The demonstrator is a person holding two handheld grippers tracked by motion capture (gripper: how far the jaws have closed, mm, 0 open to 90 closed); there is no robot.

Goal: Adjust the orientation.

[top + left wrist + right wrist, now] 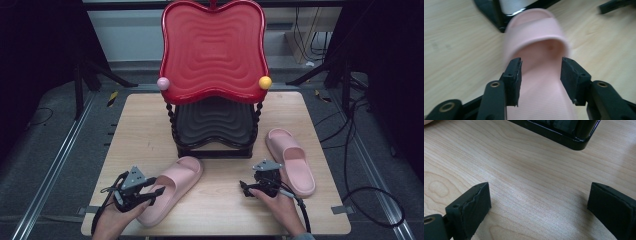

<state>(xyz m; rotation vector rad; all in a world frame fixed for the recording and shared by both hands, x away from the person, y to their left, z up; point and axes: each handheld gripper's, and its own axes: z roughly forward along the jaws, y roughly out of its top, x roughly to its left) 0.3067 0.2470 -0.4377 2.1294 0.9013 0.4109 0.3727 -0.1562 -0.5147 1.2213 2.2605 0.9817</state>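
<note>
Light wood table (pixel 150 125) on grey floor, dark room. Two-tier stand at back centre, red tray (pixel 212 50) on top, black tray (pixel 215 120) below. Left pink slipper (pixel 172 187) lies front left, toe near the stand base. Left gripper (pixel 152 192) over its heel end, jaws part open, straddling the footbed, pads not pressing it. Right pink slipper (pixel 290 160) lies just right of the right gripper (pixel 246 189), whose jaws stand wide over bare wood, holding nothing.

right gripper (pixel 540 205): jaws wide apart, nothing between | below: bare wooden table (pixel 524 170) | ahead: black rack base (pixel 564 132)
</note>
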